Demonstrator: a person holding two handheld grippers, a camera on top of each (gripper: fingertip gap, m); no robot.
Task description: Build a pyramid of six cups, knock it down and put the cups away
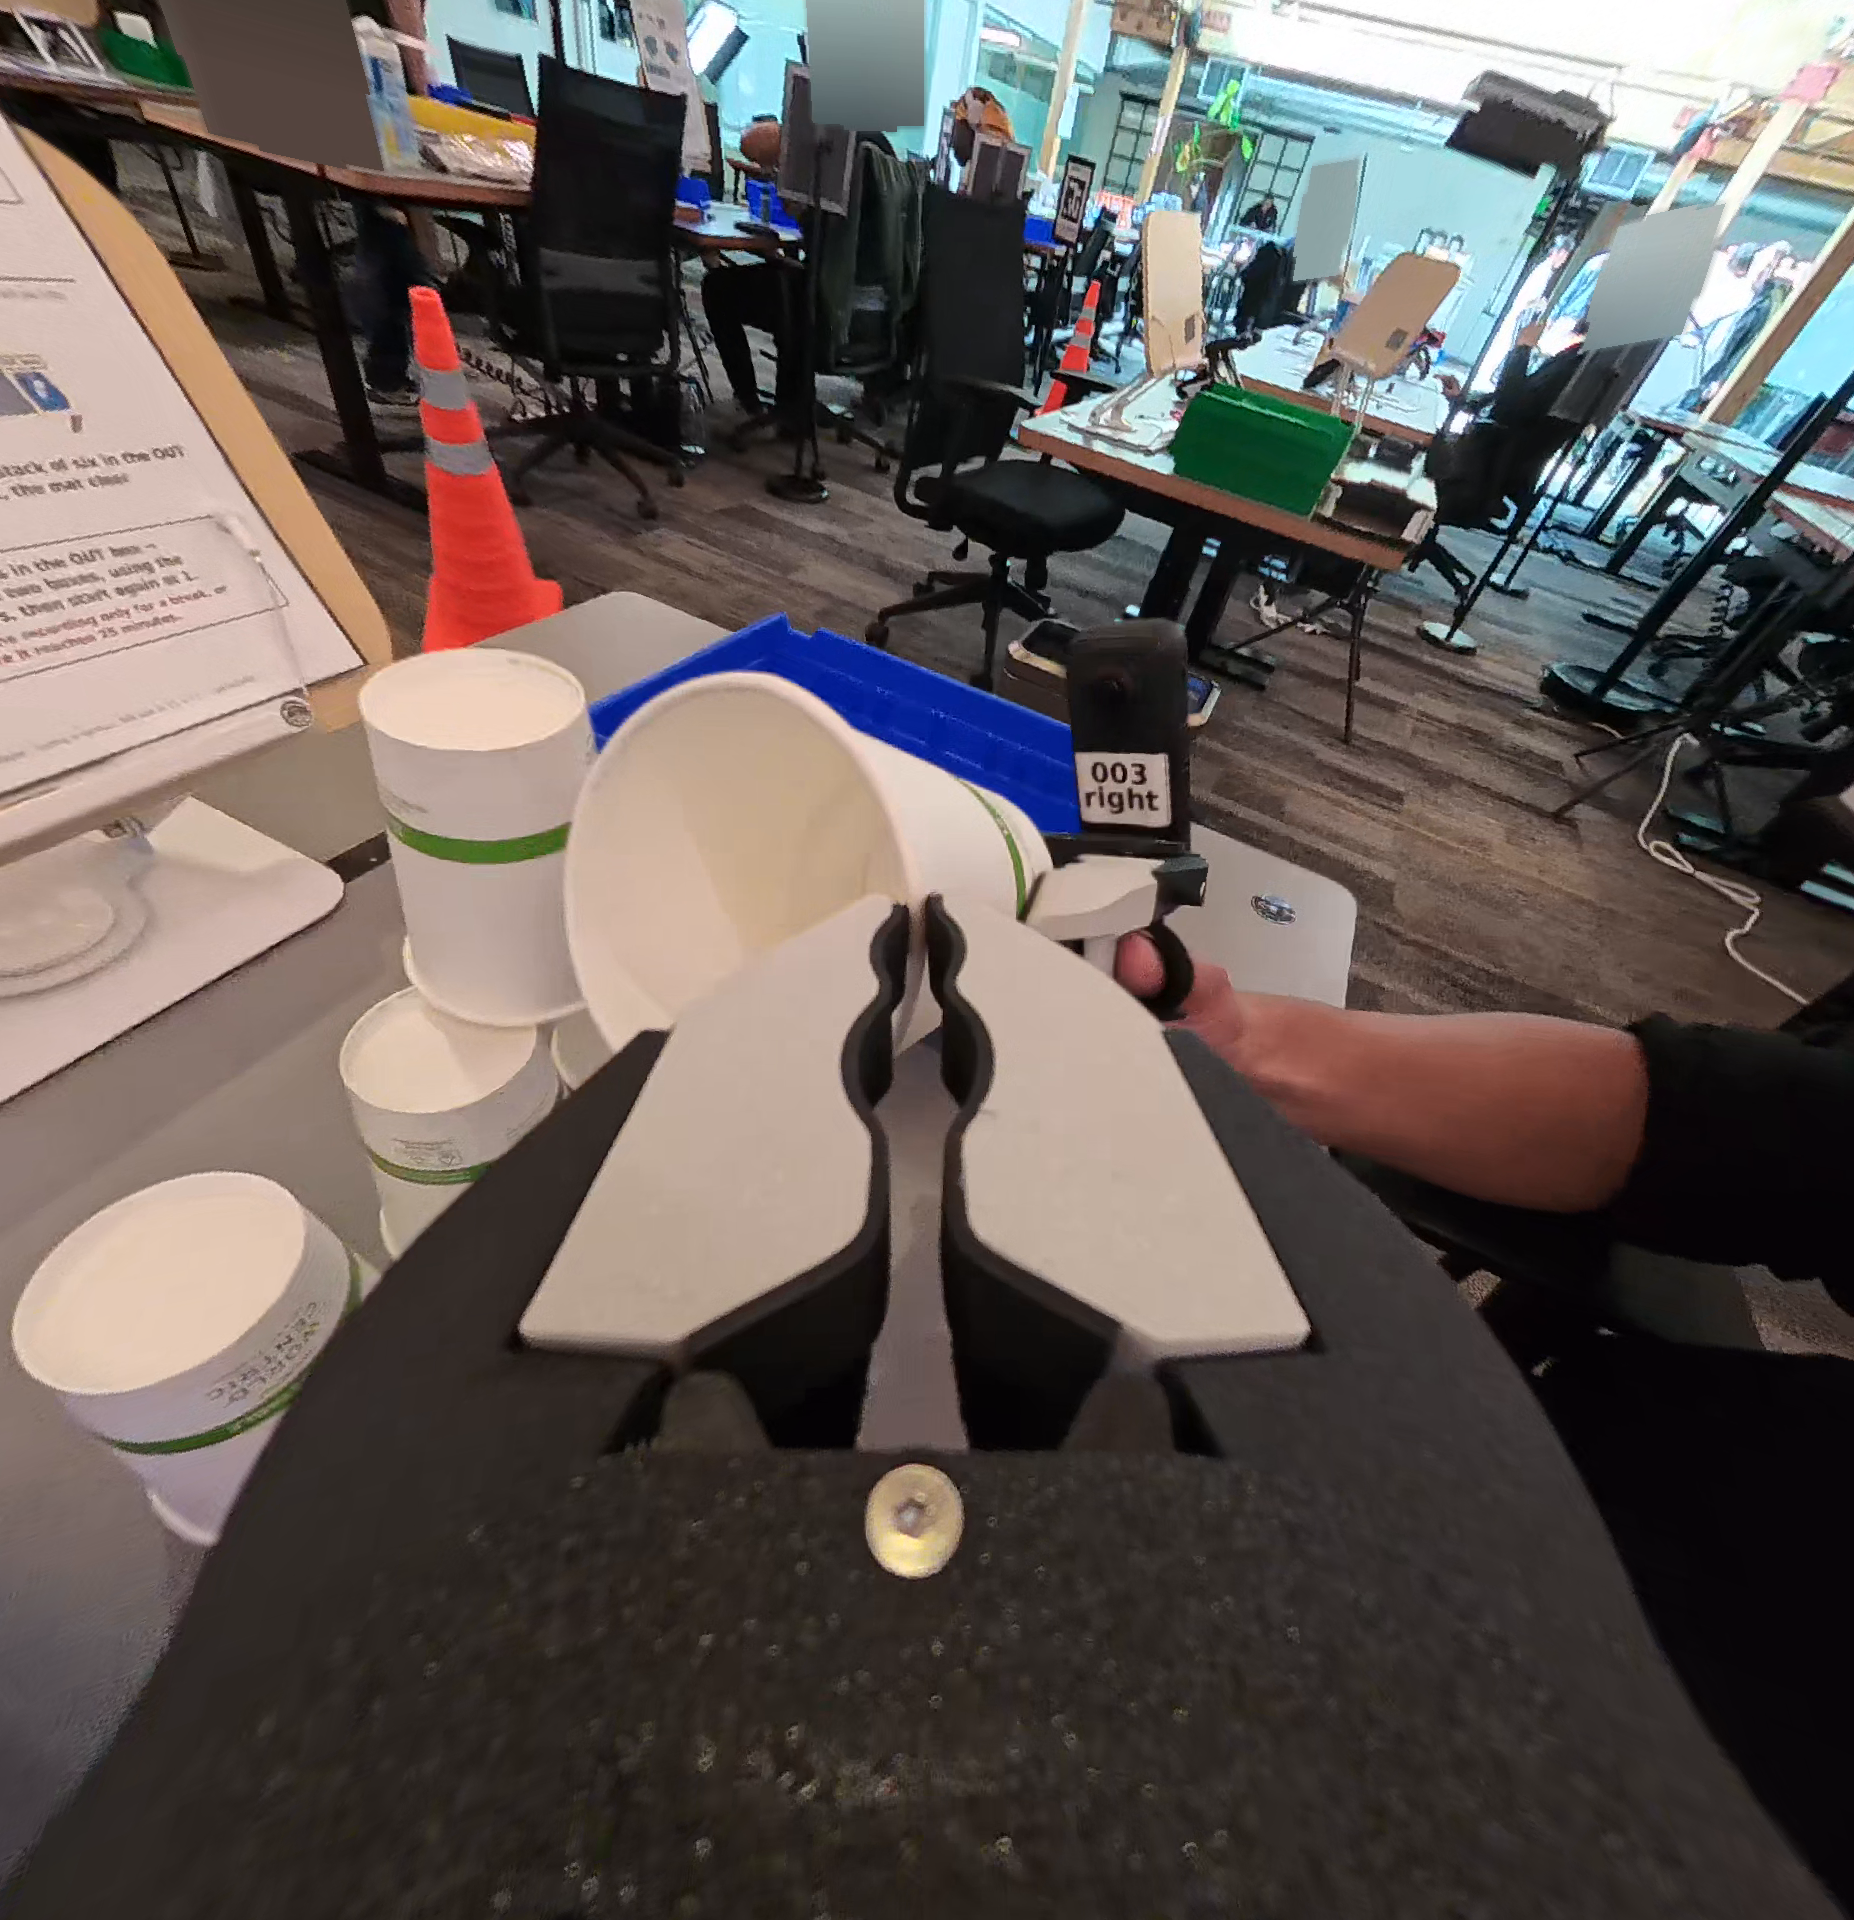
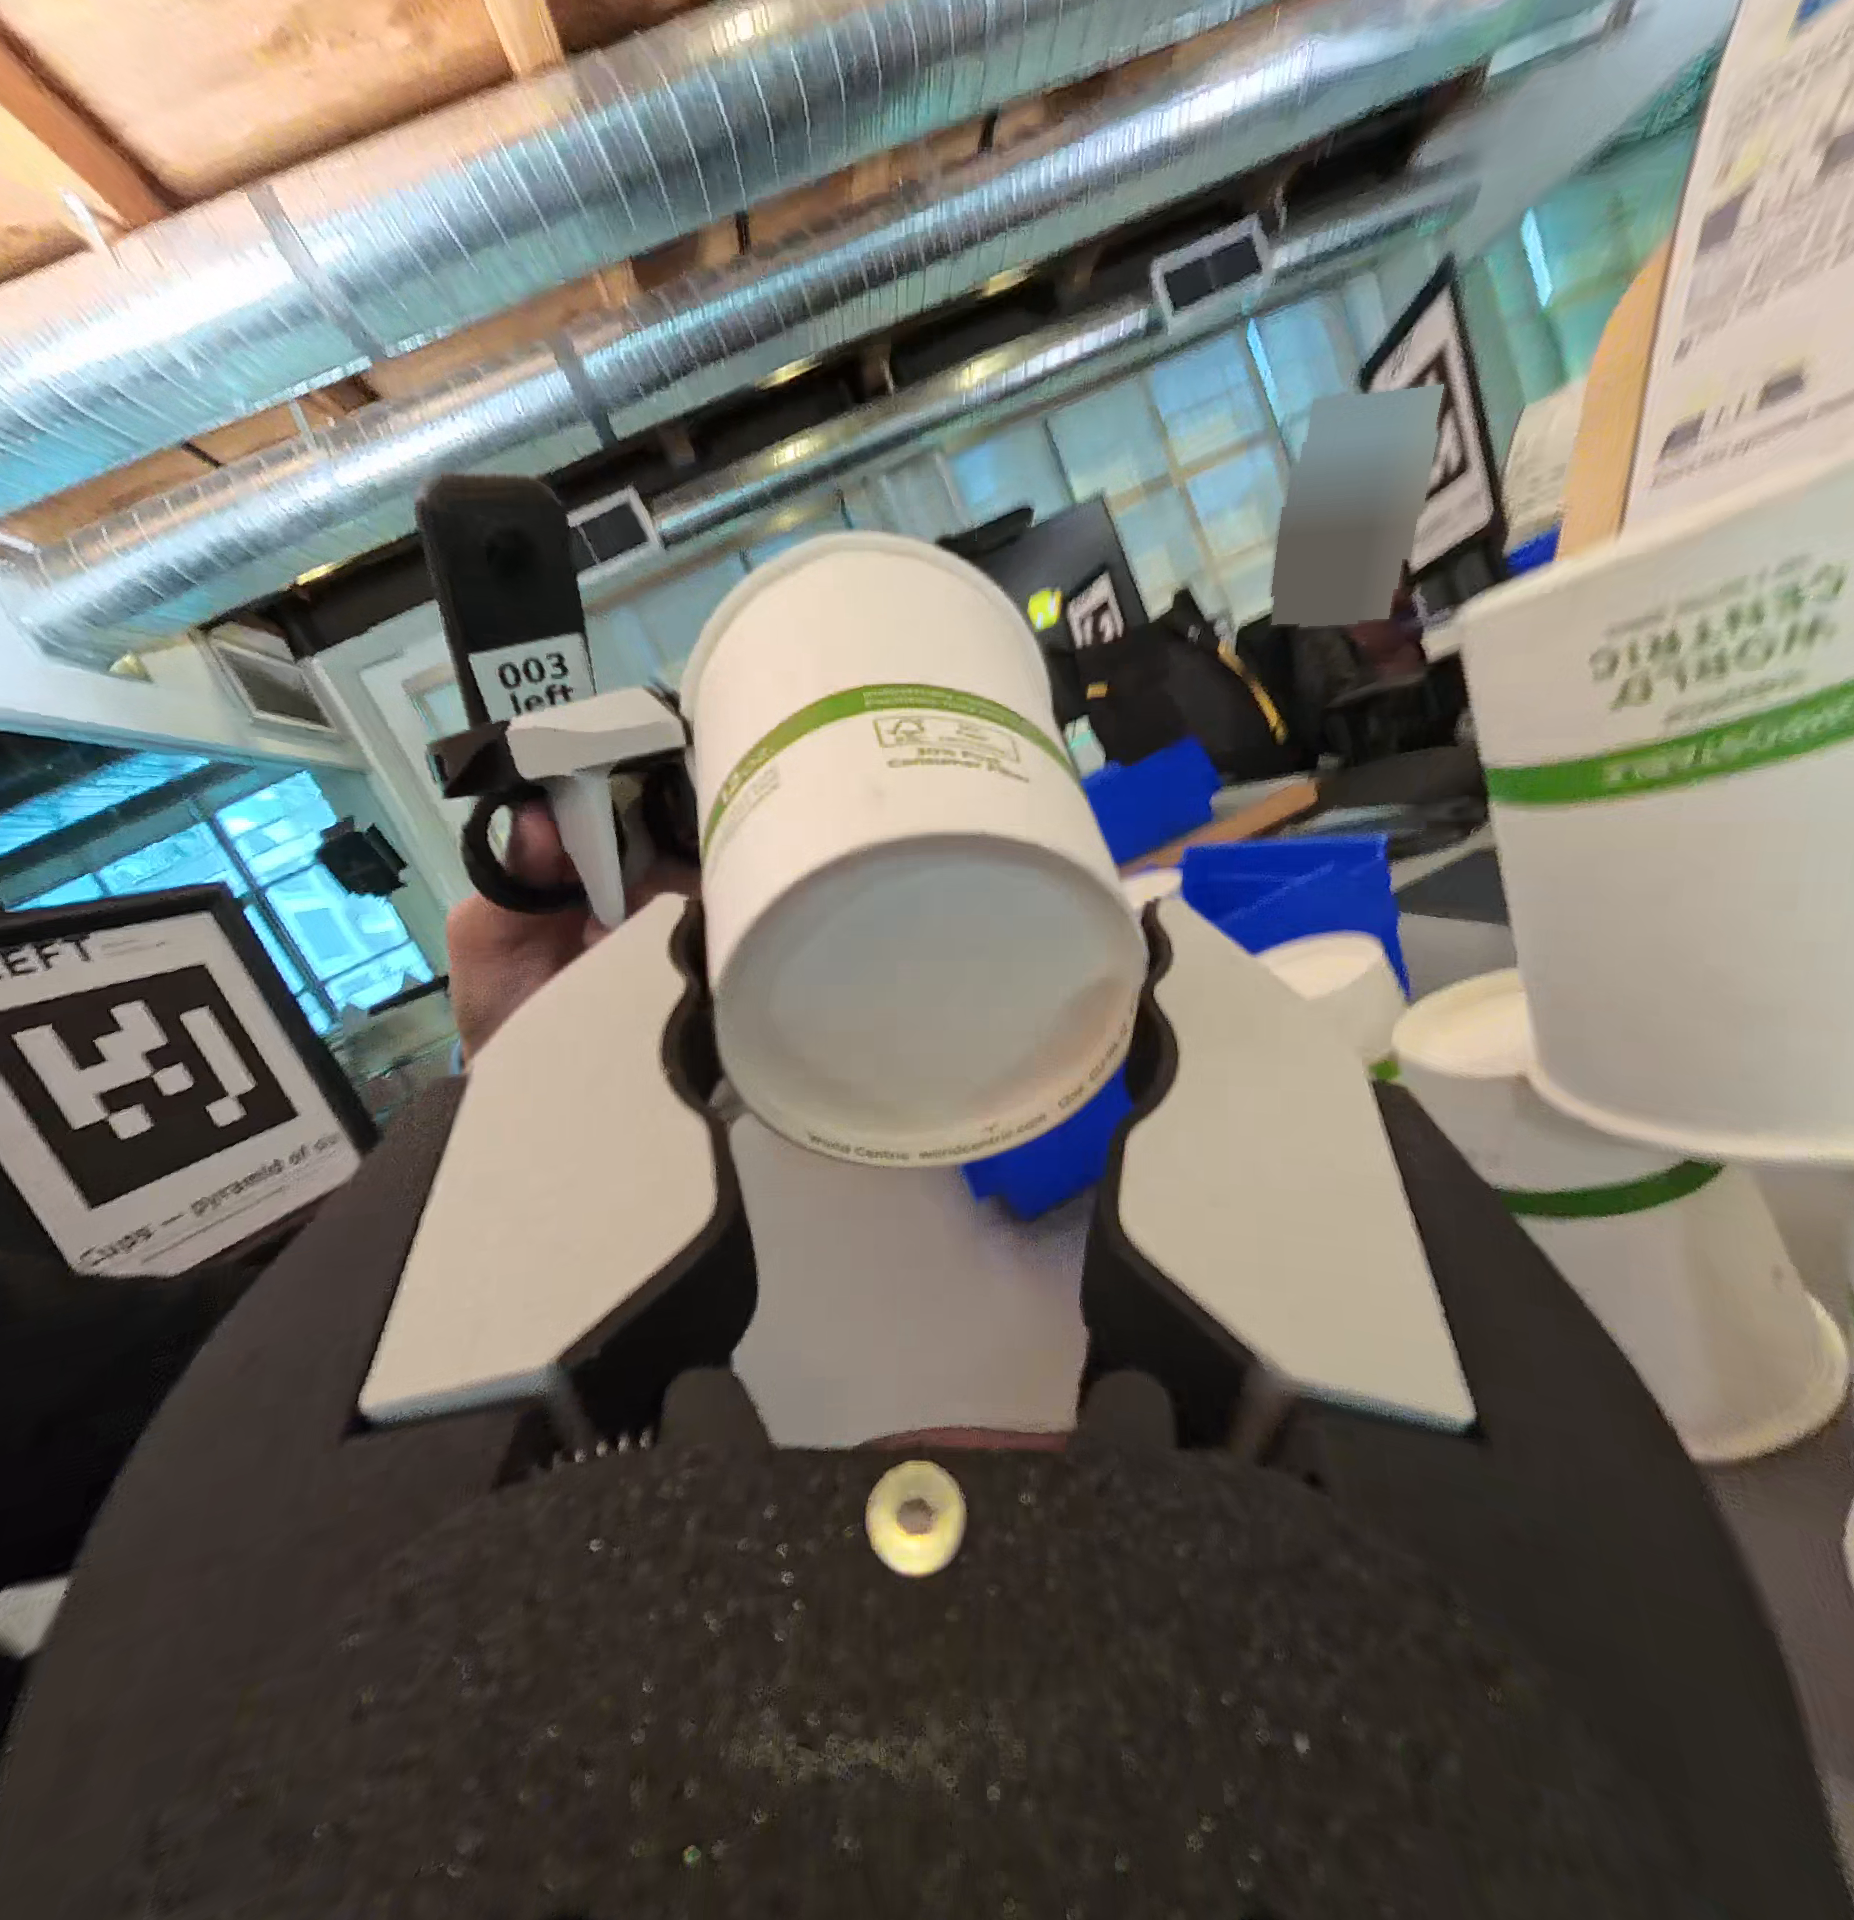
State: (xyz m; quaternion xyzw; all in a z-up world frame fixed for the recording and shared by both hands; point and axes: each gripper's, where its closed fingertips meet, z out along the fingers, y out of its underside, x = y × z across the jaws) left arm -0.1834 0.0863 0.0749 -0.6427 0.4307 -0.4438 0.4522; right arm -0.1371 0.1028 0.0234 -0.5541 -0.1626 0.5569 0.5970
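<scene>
On the grey surface (image 1: 227, 1049) of a busy workshop, upside-down cups (image 1: 476, 831) stand partly stacked at the left, so the pyramid looks unfinished. A cup (image 1: 757, 831) lies sideways between both claws: the left claw (image 1: 910, 925) pinches its rim, the right claw (image 2: 928, 1023) clasps its base (a handover, probably). Knocking down and storing in the blue bin (image 1: 902, 686) remain.

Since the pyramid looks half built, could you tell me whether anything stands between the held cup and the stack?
Nothing visible does. The held cup, gripped by both the left gripper and the right gripper, lies sideways right beside the upper cup of the stack, with no object between them.
</scene>
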